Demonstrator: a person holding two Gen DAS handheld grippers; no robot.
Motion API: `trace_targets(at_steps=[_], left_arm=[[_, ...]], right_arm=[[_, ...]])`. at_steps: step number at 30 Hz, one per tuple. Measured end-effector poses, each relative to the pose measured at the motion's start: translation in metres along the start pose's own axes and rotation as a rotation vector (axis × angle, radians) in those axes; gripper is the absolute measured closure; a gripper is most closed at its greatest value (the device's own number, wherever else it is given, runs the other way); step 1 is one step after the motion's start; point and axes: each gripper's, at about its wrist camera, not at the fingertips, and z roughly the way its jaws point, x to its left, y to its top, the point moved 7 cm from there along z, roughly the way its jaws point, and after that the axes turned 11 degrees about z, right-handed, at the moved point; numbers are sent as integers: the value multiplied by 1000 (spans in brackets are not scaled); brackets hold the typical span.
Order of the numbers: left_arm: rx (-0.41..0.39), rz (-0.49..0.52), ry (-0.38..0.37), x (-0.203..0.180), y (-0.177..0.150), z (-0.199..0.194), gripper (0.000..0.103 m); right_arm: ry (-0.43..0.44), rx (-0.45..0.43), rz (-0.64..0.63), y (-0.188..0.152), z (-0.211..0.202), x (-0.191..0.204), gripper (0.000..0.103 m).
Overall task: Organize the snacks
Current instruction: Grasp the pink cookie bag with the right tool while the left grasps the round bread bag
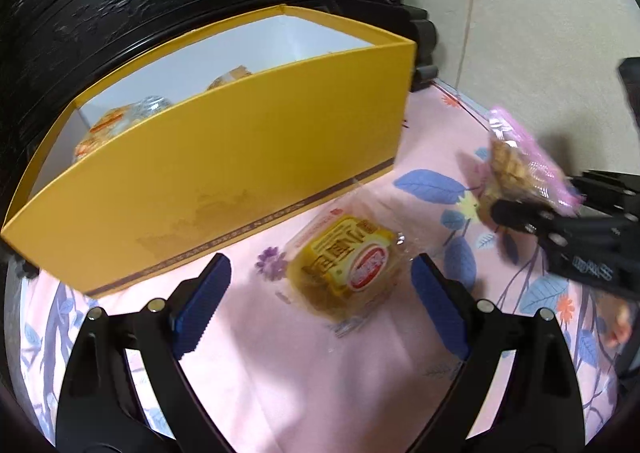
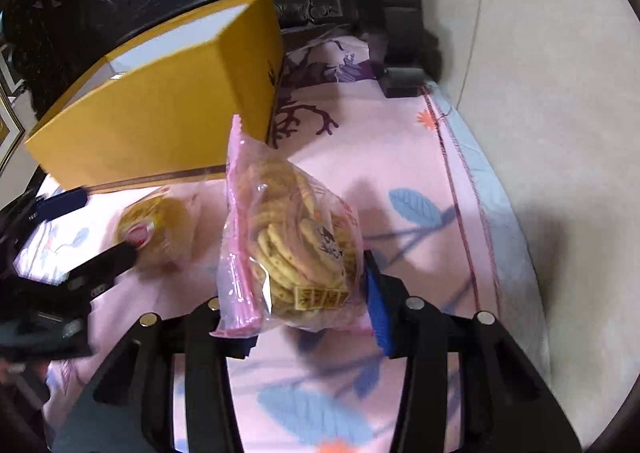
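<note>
1. Yellow box (image 1: 224, 181), open top, at cloth's (image 1: 304, 385) left-rear; wrapped snacks (image 1: 108, 125) inside.
2. Left gripper (image 1: 320, 293) spread wide, straddling yellow pastry pack (image 1: 344, 265) w/o touching.
3. Right gripper (image 2: 308, 313) clamped on pink cookie bag (image 2: 288, 245), held above cloth.

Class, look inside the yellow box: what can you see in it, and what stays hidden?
Inside the yellow box, two or three wrapped snacks show above its front wall; that wall hides the box floor and anything lower.
</note>
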Motion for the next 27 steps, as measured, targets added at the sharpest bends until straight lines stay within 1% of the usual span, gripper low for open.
trace_targets(at_steps=[2, 4, 7, 11, 13, 15, 19, 20, 21, 22, 25, 26, 27], left_arm=[[2, 40, -4, -7, 4, 6, 10], [12, 64, -23, -12, 7, 13, 10], [29, 74, -29, -15, 11, 23, 10], [38, 62, -73, -18, 10, 33, 11], [30, 65, -88, -21, 9, 34, 15], [21, 65, -107, -23, 8, 33, 22], [3, 51, -123, -25, 6, 34, 26], [2, 47, -125, -26, 6, 35, 30], [4, 45, -127, -28, 3, 33, 34], [6, 53, -119, -31, 2, 31, 38], [6, 65, -109, -34, 0, 28, 43], [4, 55, -113, -34, -3, 25, 44], [3, 48, -114, -33, -4, 24, 45]], right_arm=[[12, -8, -2, -7, -10, 3, 58], [20, -17, -8, -11, -18, 6, 58], [17, -30, -7, -10, -23, 6, 58], [4, -45, 4, -7, -28, 2, 59], [5, -46, 3, -7, -29, 3, 59], [10, -48, -1, -7, -31, 5, 62], [19, -64, -5, -4, -34, 10, 62], [20, -61, -9, -3, -33, 11, 64], [16, -54, -13, -4, -32, 12, 67], [14, -32, -16, -5, -27, 12, 68], [-15, 17, -18, -12, -14, 9, 69], [-13, 25, -14, -13, -12, 9, 72], [-8, 30, -13, -14, -10, 8, 73]])
